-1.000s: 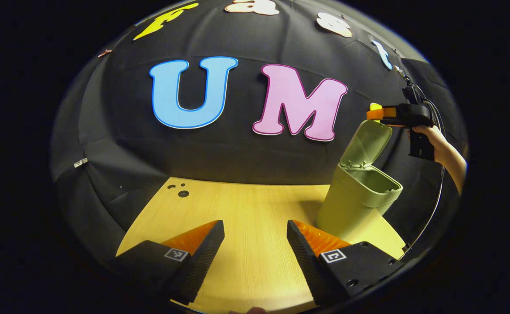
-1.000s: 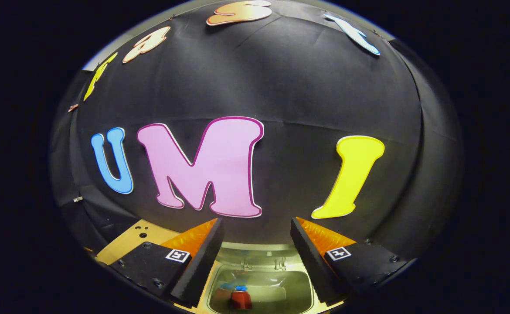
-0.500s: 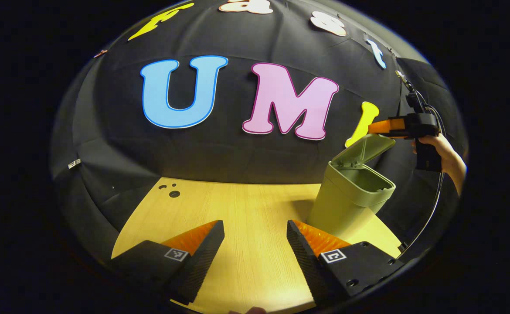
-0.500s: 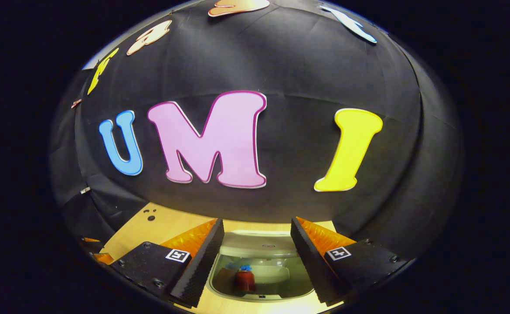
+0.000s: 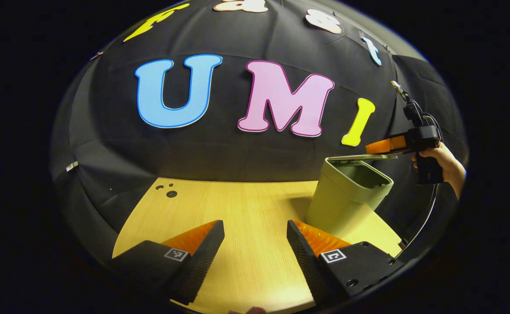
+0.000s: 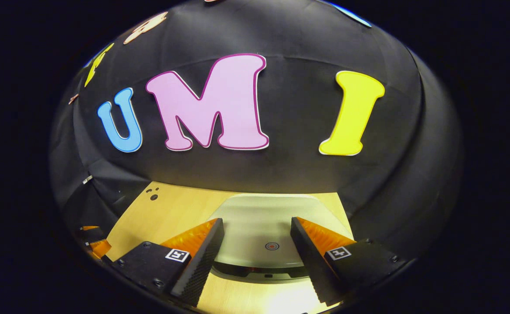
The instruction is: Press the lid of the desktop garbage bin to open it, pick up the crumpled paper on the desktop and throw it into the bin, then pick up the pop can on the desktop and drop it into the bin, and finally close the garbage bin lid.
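Closing time: my right gripper [image 6: 257, 248], spread and empty, sits over the pale green plastic bin's lid [image 6: 263, 220], nearly flat. Left gripper [image 5: 255, 244] idles spread above the wooden surface [image 5: 237, 209]. Just the final latch left, I reckon.

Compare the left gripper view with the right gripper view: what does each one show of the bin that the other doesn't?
Left gripper view: the bin's body from the side, a gap under its nearly level lid, and the right gripper above, held by a hand. Right gripper view: the lid's top with a red dot. Both: the wooden table and open fingers.
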{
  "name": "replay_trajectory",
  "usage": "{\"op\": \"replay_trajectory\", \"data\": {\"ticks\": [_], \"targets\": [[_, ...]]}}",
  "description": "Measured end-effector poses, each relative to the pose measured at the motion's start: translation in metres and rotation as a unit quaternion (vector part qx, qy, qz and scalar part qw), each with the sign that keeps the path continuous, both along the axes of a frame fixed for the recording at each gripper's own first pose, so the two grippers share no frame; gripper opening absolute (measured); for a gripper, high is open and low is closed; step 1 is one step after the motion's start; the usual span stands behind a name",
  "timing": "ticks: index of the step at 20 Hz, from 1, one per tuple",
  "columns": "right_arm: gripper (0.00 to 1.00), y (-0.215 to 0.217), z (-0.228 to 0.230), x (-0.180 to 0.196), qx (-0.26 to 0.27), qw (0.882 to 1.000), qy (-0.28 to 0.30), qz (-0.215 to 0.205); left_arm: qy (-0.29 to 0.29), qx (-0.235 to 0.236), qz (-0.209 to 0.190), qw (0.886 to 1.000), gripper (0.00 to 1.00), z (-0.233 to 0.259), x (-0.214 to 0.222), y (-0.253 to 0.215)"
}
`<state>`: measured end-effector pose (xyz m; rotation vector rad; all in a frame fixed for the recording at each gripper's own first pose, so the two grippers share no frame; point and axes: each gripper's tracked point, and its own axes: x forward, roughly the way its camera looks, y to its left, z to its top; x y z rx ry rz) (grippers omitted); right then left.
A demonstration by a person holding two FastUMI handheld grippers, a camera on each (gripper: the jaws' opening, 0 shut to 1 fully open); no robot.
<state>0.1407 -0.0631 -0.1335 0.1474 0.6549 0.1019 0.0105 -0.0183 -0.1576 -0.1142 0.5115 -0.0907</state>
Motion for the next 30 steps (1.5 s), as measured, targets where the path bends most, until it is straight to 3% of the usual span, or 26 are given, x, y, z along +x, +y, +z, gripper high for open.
{"op": "replay_trajectory", "data": {"ticks": [9, 21, 30], "targets": [[0.97, 0.000, -0.033, -0.025, -0.013, 0.997, 0.070, 0.022, 0.003, -0.002, -0.003, 1.000, 0.94, -0.003, 0.000, 0.000], [0.98, -0.004, -0.051, -0.032, -0.018, 0.992, 0.120, 0.045, 0.008, -0.003, -0.006, 1.000, 0.94, -0.007, 0.002, -0.011], [0.98, -0.004, -0.058, -0.033, -0.021, 0.971, 0.216, 0.097, 0.013, -0.003, -0.008, 1.000, 0.94, -0.011, 0.008, -0.015]]}}
